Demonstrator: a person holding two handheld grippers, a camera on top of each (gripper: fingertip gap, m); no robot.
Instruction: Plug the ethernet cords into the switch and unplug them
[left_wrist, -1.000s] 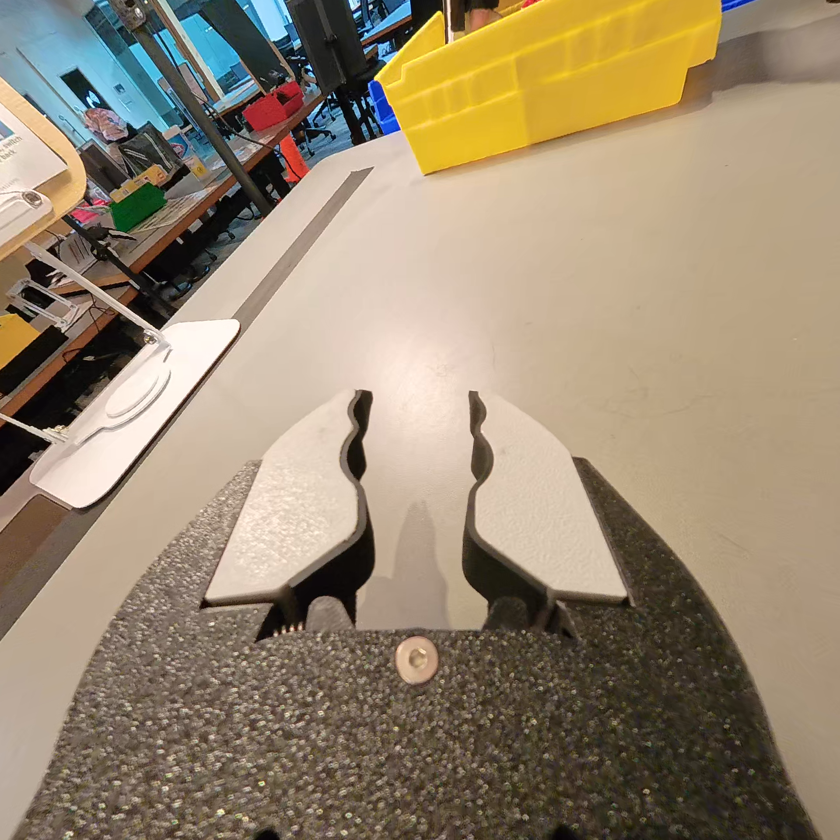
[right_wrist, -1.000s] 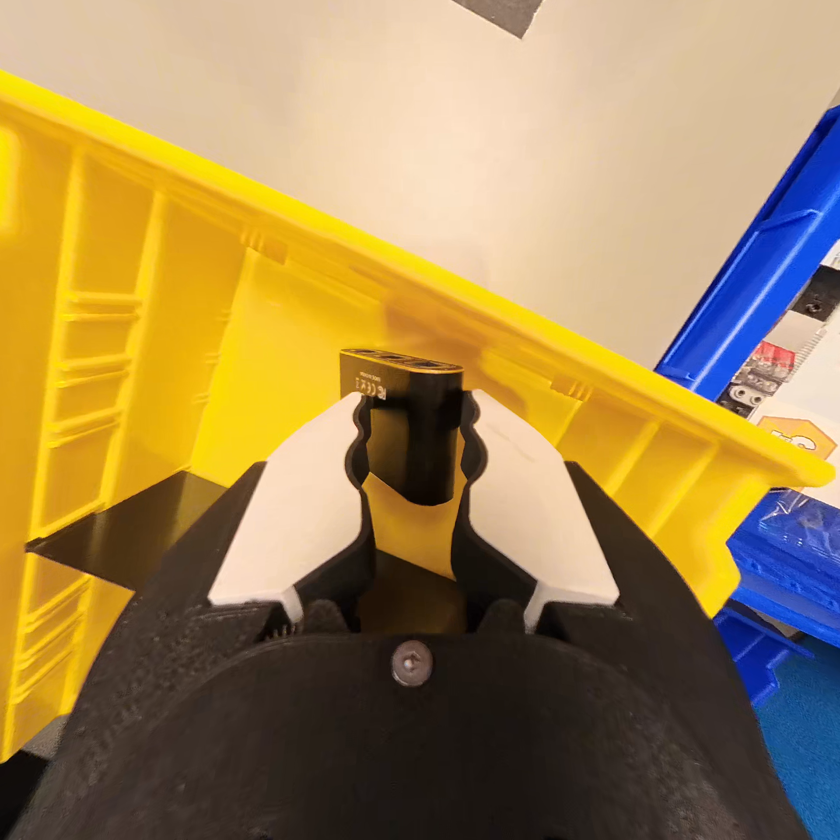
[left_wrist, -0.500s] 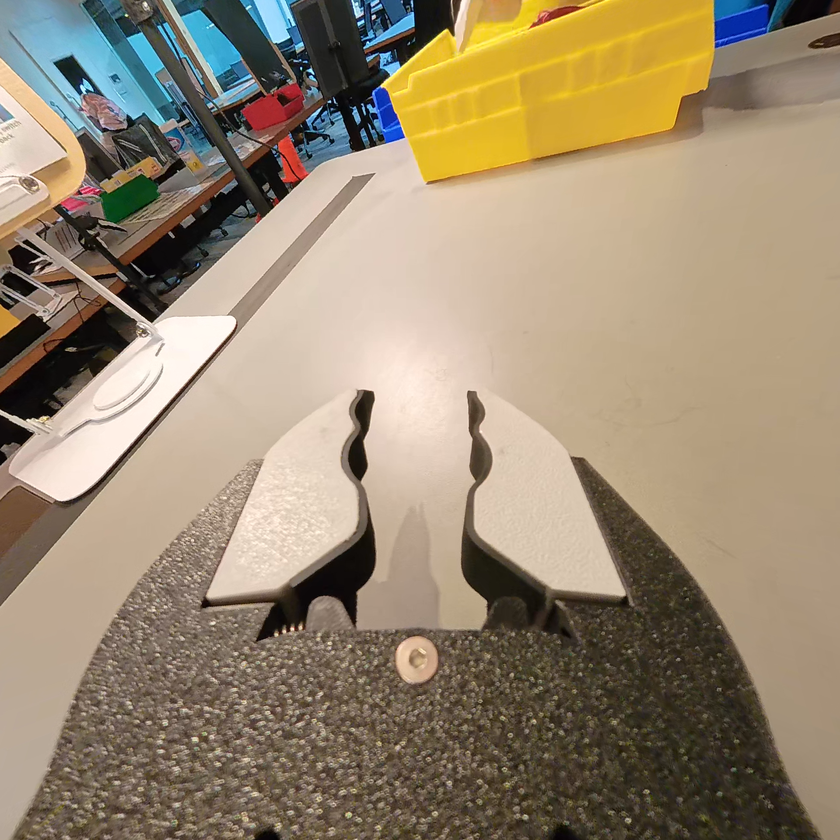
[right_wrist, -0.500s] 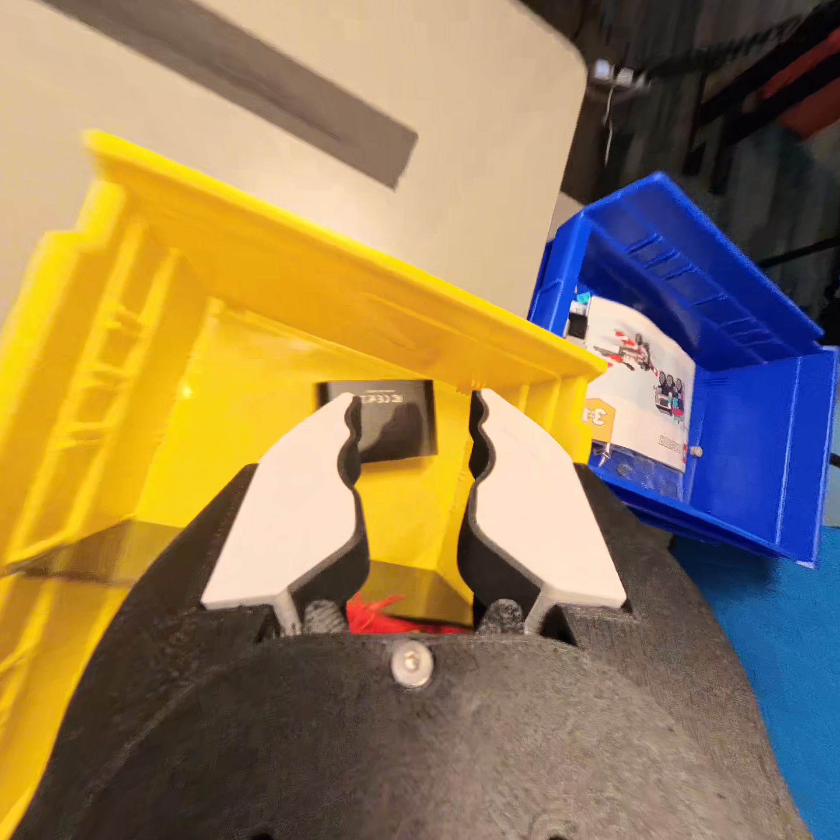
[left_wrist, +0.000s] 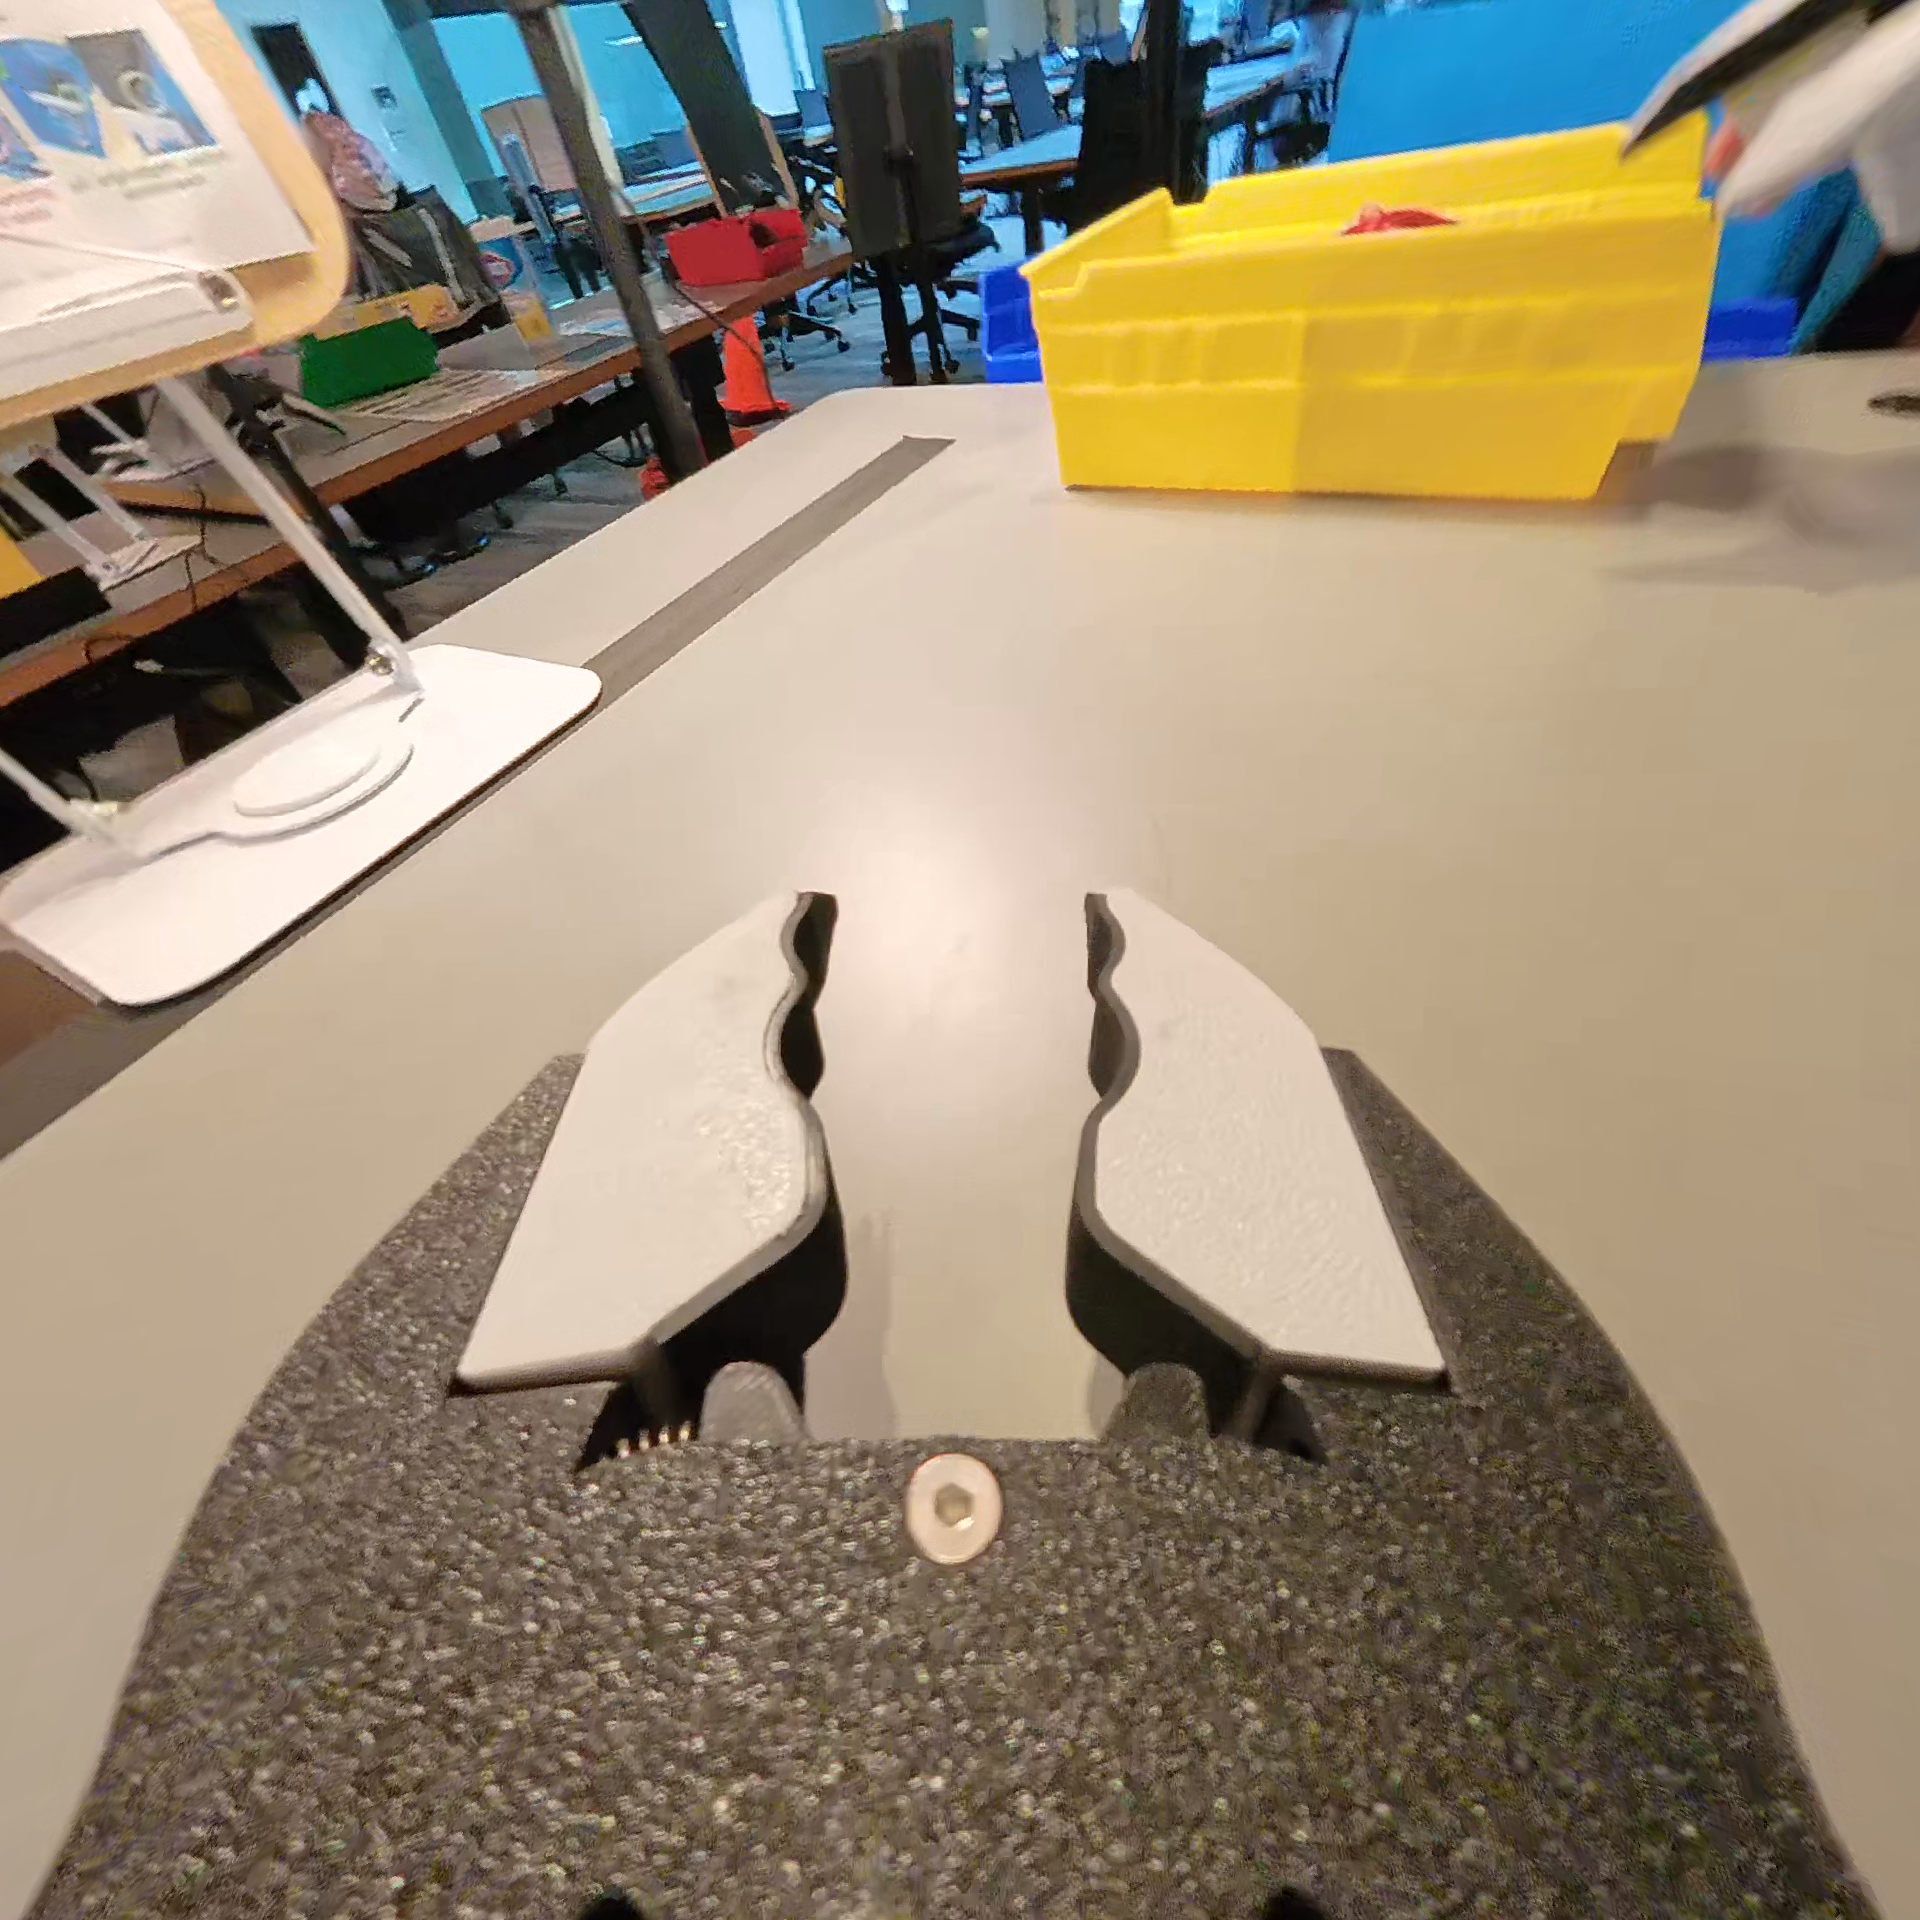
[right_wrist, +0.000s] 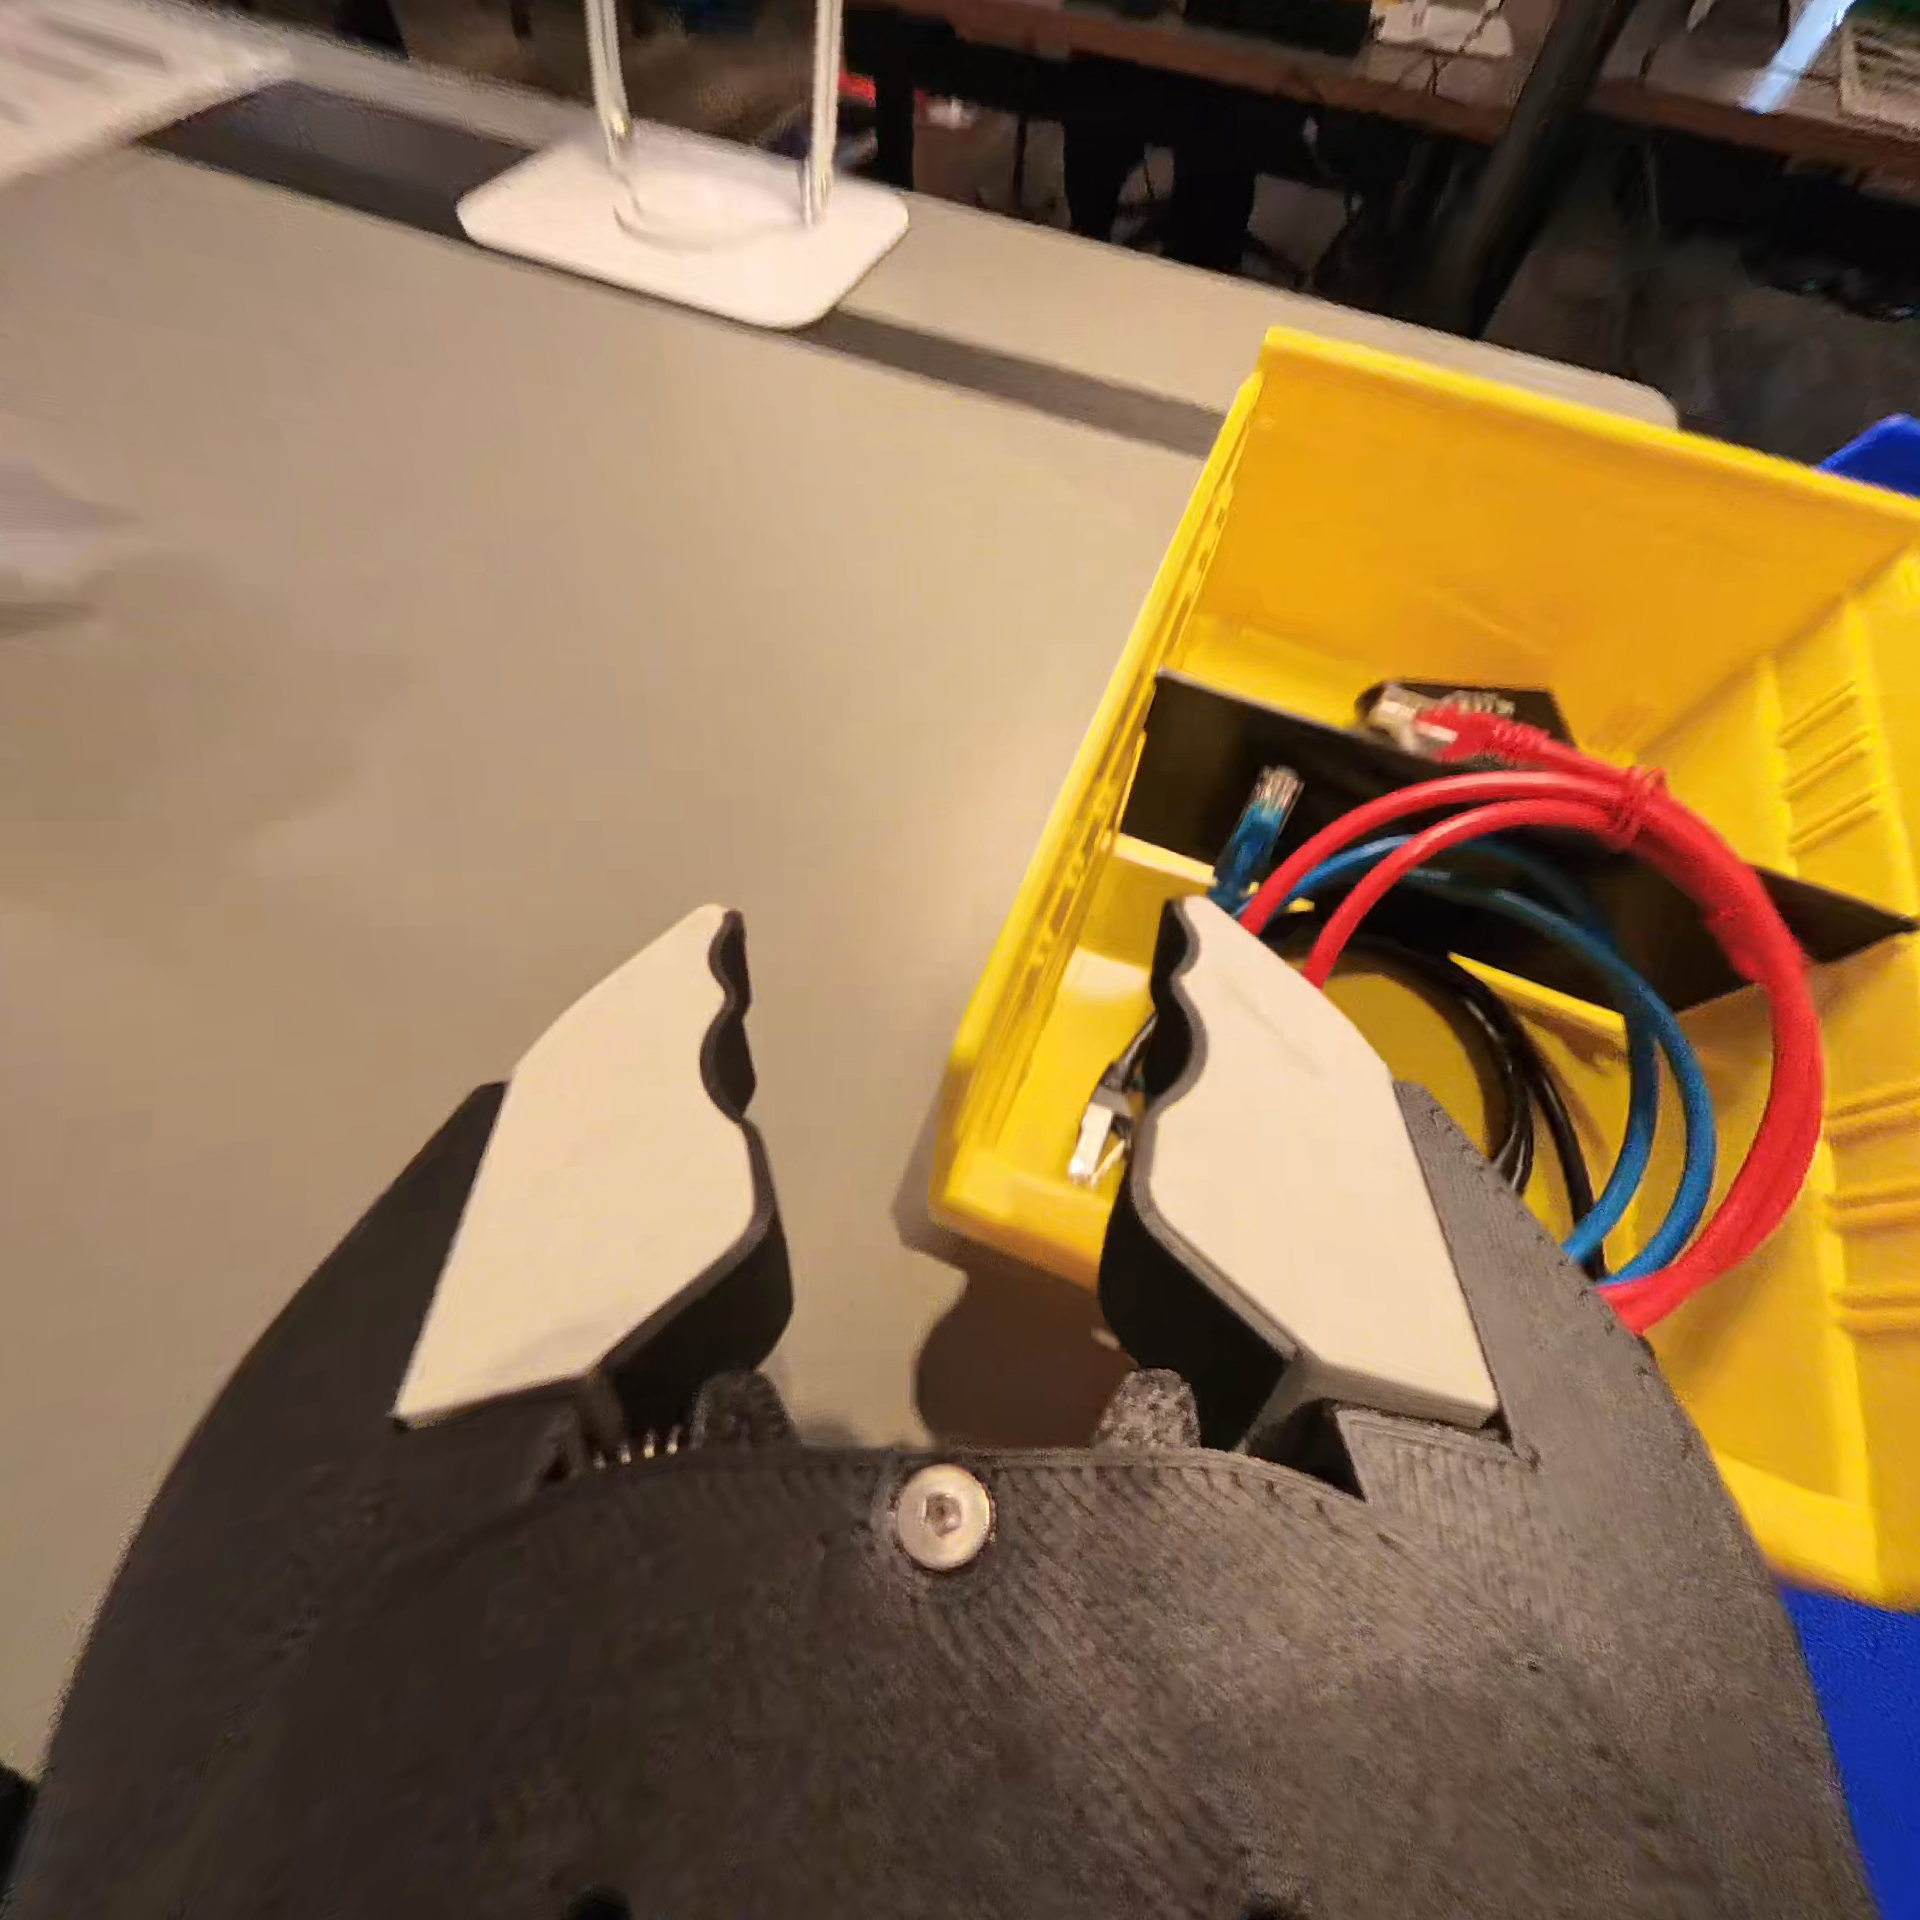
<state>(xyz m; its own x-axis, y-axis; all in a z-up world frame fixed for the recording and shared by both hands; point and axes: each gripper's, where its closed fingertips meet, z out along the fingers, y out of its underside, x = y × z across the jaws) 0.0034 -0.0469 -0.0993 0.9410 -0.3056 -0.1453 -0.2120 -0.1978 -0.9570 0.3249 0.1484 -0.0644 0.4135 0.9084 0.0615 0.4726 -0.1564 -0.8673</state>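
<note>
A yellow bin (right_wrist: 1049, 1039) stands on the grey table (right_wrist: 520, 675). In it lie coiled red (right_wrist: 1766, 1039), blue (right_wrist: 1673, 1101) and black (right_wrist: 1496, 1039) ethernet cords. Behind a black divider (right_wrist: 1226, 758), part of the black switch (right_wrist: 1527, 704) shows under a red plug. My right gripper (right_wrist: 951, 925) is open wide and empty, its right finger over the bin's near left corner. My left gripper (left_wrist: 958, 914) is open and empty, low over bare table. The bin also shows in the left wrist view (left_wrist: 1351, 395), far ahead to the right.
A white stand base (left_wrist: 301, 790) carrying a tilted board sits at the table's left edge; it also shows in the right wrist view (right_wrist: 686, 223). A dark strip (left_wrist: 769, 551) runs along the table. A blue bin (right_wrist: 1860, 1714) lies beyond the yellow one. Other desks stand behind. About 40 cm separates my left fingertips from my right. The left gripper is farther from the black switch (right_wrist: 1527, 704), some 55 cm, than the right, some 25 cm.
My right gripper let go of the black switch inside the bin, opened wider and drew back over the bin's corner. My left gripper stayed open and tilted up a little.
</note>
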